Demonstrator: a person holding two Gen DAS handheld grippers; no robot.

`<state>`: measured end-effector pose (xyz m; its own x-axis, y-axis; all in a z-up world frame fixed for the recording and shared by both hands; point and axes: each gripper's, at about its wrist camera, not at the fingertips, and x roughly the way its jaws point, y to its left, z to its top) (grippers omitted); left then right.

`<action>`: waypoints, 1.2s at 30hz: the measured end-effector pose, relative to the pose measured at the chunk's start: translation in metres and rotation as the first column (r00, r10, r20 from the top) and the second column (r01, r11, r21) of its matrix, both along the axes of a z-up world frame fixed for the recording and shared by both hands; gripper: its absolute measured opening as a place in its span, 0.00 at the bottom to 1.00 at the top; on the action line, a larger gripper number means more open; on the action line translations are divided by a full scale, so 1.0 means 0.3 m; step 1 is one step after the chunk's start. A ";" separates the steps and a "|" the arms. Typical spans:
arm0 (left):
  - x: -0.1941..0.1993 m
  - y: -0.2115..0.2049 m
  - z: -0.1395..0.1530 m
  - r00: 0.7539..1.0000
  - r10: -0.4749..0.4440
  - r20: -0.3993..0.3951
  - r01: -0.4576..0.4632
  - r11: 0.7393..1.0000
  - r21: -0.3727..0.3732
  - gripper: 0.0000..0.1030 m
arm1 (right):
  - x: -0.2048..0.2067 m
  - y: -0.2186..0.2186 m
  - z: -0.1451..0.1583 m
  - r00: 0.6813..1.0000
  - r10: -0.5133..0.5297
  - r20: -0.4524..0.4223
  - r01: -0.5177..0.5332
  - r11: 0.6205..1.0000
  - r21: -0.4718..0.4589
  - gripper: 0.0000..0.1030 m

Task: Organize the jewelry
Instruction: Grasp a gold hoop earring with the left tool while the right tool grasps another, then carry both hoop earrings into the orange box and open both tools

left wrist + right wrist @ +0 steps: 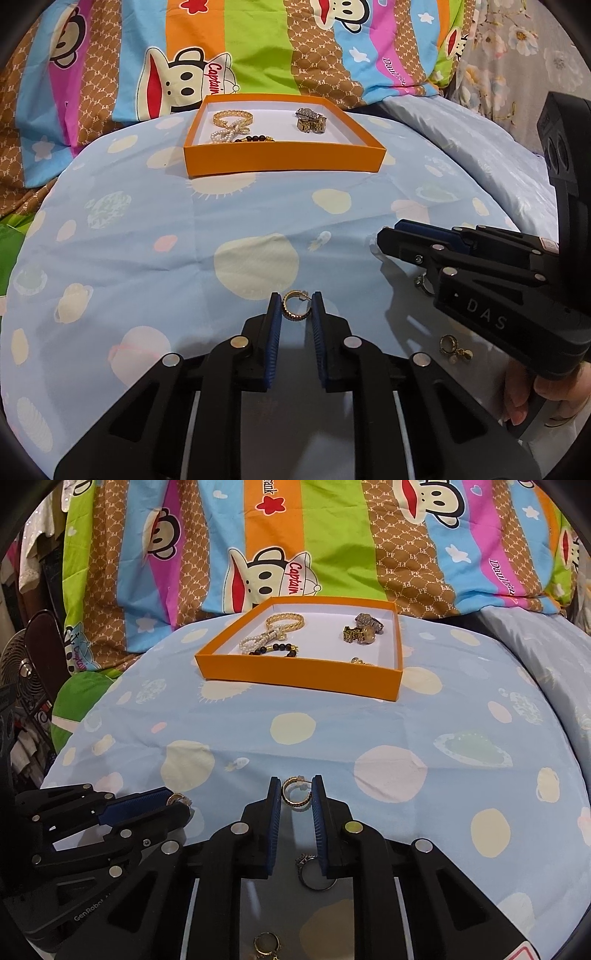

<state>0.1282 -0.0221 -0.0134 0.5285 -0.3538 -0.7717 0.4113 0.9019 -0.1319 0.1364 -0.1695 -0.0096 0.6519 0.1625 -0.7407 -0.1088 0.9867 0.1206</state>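
Landmark: shallow orange cardboard box with white inside (pixel 284 157), sitting on the pale blue bedsheet printed with cream planets (pixel 147 236), at the edge nearest the striped cartoon-monkey quilt (pixel 258 40).

Inside the box, left half: gold chain-link bracelet (pixel 232 117), white pearl strand (pixel 225 136), dark bead bracelet (pixel 258 139) along the near wall. Right half: gold and silver metal wristwatches (pixel 310 120), lying together. Right wrist view also shows a small gold piece (pixel 360 661) in the near right corner of the box; too small to identify.

Left gripper (pixel 296 308): well in front of the box, low over the sheet. Blue pads clamp a gold textured hoop earring (pixel 293 305), one pad on each side; the hoop stands upright between them.

Right gripper (pixel 296 789): also in front of the box, off to its right. It pinches a second gold hoop earring (pixel 295 794), open-ended with a post at the top.

Loose on the sheet, further from the box than both sets of fingertips: a silver ring with a stone setting (pixel 314 873) beneath the right gripper, and a gold hoop with a dangling charm (pixel 266 946) nearer the camera.

A bare hand (pixel 524 391) grips the right tool's handle.
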 end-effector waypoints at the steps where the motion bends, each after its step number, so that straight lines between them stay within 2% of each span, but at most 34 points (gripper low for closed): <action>1: -0.002 0.002 0.005 1.000 -0.001 0.002 0.001 1.000 -0.005 0.15 | -0.002 -0.004 0.002 1.000 -0.002 0.004 0.002 1.000 0.002 0.15; 6: -0.003 0.016 0.030 1.000 0.003 0.018 -0.003 1.000 -0.016 0.15 | -0.012 -0.025 0.031 1.000 -0.010 0.023 0.009 1.000 0.027 0.15; 12: 0.038 0.050 0.113 0.998 0.012 0.058 -0.011 1.000 -0.019 0.15 | -0.002 -0.061 0.139 0.997 -0.018 0.080 0.016 0.999 0.030 0.15; 15: 0.097 0.061 0.181 0.996 0.012 0.086 -0.010 1.000 -0.020 0.15 | 0.050 -0.089 0.208 0.994 -0.024 0.109 0.023 1.000 0.015 0.15; 19: 0.231 0.028 0.283 0.986 0.016 0.167 -0.018 1.000 0.013 0.15 | 0.167 -0.127 0.291 0.988 -0.051 0.147 0.048 0.999 0.019 0.15; 24: 0.435 -0.041 0.341 0.984 0.023 0.177 -0.023 1.000 -0.005 0.15 | 0.351 -0.177 0.281 0.992 -0.078 0.103 0.070 0.994 0.080 0.15; 27: 0.549 -0.098 0.321 0.985 0.025 0.172 -0.026 1.000 0.003 0.15 | 0.450 -0.192 0.223 0.995 -0.085 0.055 0.079 0.992 0.099 0.15; 30: 0.656 -0.165 0.240 0.992 0.018 0.127 -0.022 0.999 0.030 0.15 | 0.523 -0.193 0.158 0.996 -0.085 0.016 0.083 0.992 0.095 0.15; 33: 0.720 -0.212 0.157 0.995 0.018 0.097 -0.025 0.997 0.069 0.15 | 0.571 -0.185 0.099 0.997 -0.073 -0.014 0.074 0.994 0.086 0.15; 36: 0.768 -0.233 0.095 0.998 0.023 0.057 -0.028 0.997 0.075 0.15 | 0.602 -0.167 0.051 0.998 -0.055 -0.037 0.058 0.996 0.065 0.15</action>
